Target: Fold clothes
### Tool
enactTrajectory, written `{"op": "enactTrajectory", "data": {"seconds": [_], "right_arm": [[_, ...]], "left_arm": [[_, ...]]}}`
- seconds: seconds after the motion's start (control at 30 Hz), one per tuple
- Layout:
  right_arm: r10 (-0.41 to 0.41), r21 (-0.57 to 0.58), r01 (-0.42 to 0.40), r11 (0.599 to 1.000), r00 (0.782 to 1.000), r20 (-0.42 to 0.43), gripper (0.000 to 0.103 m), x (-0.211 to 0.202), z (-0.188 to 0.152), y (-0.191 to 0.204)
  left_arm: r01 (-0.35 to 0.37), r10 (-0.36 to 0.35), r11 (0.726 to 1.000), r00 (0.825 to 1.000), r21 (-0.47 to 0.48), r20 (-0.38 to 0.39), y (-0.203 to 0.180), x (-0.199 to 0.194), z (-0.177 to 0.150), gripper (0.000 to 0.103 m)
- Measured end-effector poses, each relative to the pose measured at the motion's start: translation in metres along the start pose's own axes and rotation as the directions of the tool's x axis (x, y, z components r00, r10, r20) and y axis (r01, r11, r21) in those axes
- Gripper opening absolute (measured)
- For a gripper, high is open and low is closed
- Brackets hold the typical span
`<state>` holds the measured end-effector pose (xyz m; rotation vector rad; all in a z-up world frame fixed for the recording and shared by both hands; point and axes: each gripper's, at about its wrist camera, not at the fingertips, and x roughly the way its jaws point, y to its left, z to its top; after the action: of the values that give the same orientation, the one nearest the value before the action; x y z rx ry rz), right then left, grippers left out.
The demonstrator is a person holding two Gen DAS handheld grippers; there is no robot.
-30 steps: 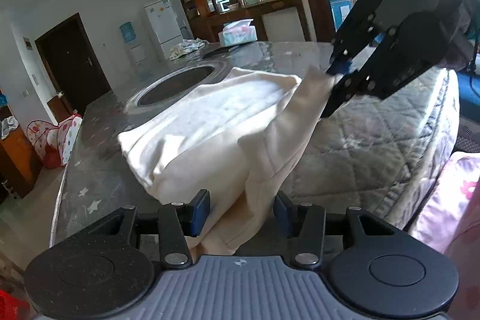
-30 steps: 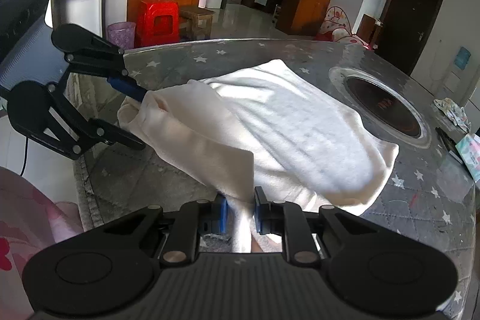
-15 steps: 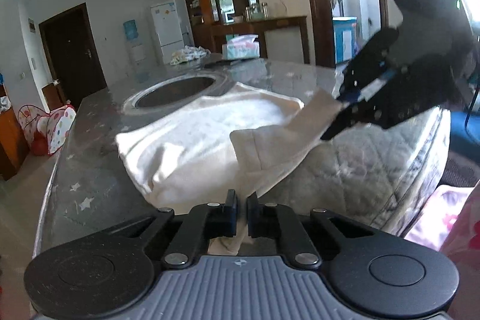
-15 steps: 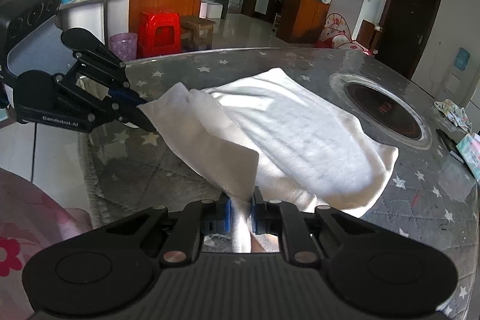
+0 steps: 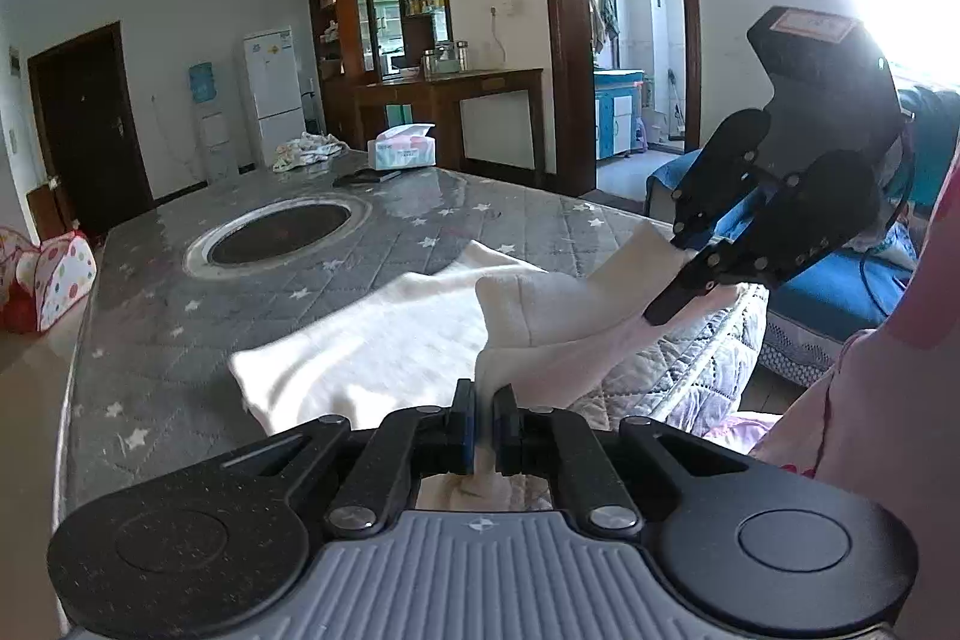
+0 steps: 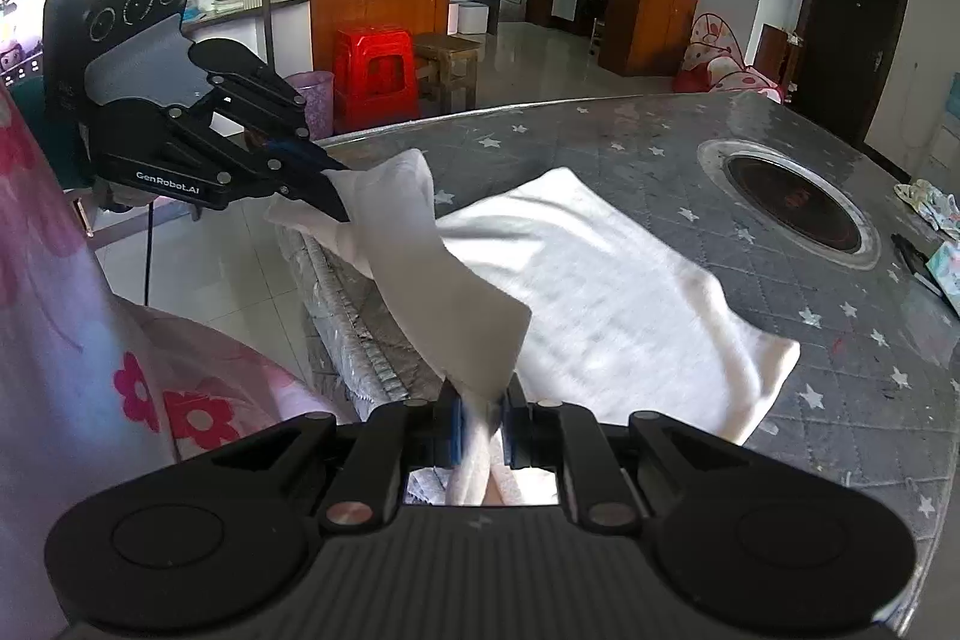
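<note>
at the near edge of the quilted star-print table, toward 6 o'clock in both wrist views, you have the cream garment pinched at two spots. your left gripper has its jaws drawn together on a bunched strip of the cloth, and your right gripper is likewise clamped on a gathered strip; in each own-wrist view the fabric fills the narrow gap, so the fingertips' inner faces are hidden. from the left wrist, your right gripper shows at 2 o'clock, lifted off the table edge, with its tips buried in cloth. from the right wrist, your left gripper shows at 10 o'clock, beyond the table edge, again with its tips covered by fabric. between the two grips a band of cloth hangs raised and twisted, while the rest of the garment lies flat on the table toward 12 o'clock, just short of the round recessed burner. what kind of garment it is cannot be made out; its far edges look blurred. a tissue box sits at the far end, and your floral sleeve crops the left side.
</note>
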<state>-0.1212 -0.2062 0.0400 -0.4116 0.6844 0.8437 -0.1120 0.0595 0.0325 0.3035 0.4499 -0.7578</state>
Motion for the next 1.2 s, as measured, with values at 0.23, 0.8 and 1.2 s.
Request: {"op": "enactTrajectory", "data": {"seconds": [0.23,0.8,1.2], "right_arm": [[-0.056,0.008,0.056,0.998,0.998,0.021,0.01,0.005,0.019,-0.025],[-0.18,0.108,0.183,0.977,0.983,-0.038,0.017,0.117,0.055,-0.134],[-0.325,0.278,0.311,0.909,0.946,0.004,0.04,0.107,0.028,-0.154]], "left_arm": [[-0.028,0.028,1.0,1.0,0.009,0.013,0.022,0.022,0.024,0.006],[-0.182,0.16,0.978,0.97,-0.107,-0.181,0.128,0.179,0.051,0.01],[-0.352,0.315,0.903,0.932,-0.245,-0.18,0.146,0.171,0.03,0.042]]}}
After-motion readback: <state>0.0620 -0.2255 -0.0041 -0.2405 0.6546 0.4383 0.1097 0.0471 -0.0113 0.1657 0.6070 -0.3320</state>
